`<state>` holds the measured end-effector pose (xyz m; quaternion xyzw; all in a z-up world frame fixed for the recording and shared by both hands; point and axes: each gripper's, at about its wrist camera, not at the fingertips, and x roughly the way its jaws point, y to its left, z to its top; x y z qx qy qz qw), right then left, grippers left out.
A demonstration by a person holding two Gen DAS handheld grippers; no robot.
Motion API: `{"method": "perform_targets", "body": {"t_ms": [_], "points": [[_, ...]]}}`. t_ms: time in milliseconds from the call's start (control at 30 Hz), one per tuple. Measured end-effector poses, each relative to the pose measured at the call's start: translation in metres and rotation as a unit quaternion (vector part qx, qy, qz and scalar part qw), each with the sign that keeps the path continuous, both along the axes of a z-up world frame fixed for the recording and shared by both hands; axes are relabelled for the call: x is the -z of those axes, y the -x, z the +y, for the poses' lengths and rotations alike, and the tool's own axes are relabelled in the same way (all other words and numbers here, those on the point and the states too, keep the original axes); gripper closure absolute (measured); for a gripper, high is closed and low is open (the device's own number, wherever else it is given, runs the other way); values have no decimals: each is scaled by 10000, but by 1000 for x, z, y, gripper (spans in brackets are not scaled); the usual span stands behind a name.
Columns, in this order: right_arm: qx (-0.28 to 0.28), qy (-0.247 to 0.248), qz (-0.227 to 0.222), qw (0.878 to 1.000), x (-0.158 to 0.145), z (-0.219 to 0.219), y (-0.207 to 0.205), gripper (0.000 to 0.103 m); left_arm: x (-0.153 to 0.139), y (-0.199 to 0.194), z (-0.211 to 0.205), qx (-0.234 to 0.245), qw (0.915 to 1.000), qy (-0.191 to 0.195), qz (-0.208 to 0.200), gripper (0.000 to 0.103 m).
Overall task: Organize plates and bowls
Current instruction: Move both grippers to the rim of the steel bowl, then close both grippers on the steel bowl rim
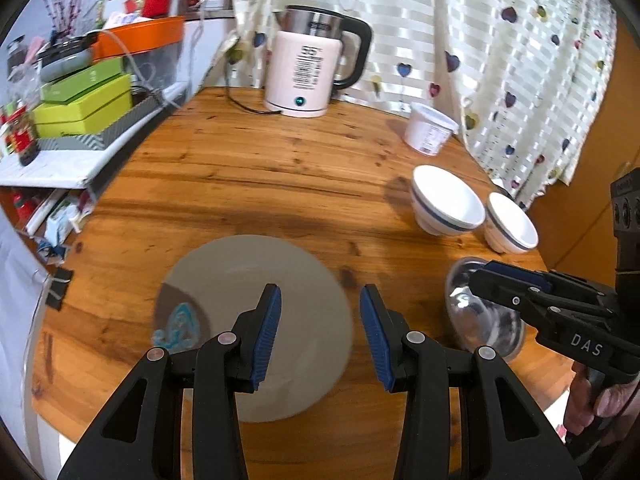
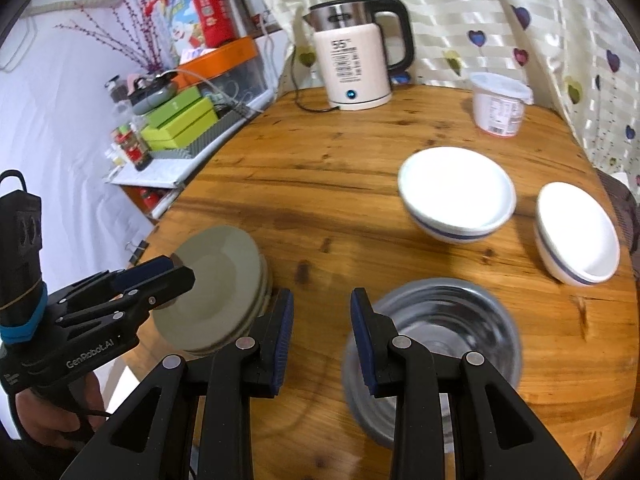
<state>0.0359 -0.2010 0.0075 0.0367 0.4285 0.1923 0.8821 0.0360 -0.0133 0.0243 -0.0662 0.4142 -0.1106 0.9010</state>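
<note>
A stack of grey-green plates (image 1: 256, 320) (image 2: 216, 292) lies near the table's front left edge. My left gripper (image 1: 320, 320) is open and empty just above it; it shows in the right wrist view (image 2: 176, 270) over the stack's left side. A steel bowl (image 2: 436, 344) (image 1: 480, 312) sits at the front right. My right gripper (image 2: 322, 320) is open and empty, its right finger over the bowl's left rim. Two white bowls with a blue band, a large one (image 2: 456, 196) (image 1: 444, 200) and a smaller one (image 2: 576, 236) (image 1: 510, 224), stand behind.
A round wooden table (image 2: 320, 184) holds a pink electric kettle (image 2: 352, 56) with its cord at the back and a white lidded tub (image 2: 500, 104). A shelf with green boxes (image 2: 180, 124) stands to the left. A heart-patterned curtain (image 2: 520, 20) hangs behind.
</note>
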Motion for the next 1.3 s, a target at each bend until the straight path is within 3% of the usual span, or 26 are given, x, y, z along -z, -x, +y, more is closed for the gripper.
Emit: {"method": "perform_targets", "body": {"t_ms": [367, 1300], "points": [[458, 52, 63, 9989, 6, -44, 5, 71, -1, -7, -41, 507, 9987, 75, 50, 61], [1132, -36, 379, 9928, 30, -117, 12, 70, 26, -20, -97, 1096, 9923, 193, 550, 61]]}}
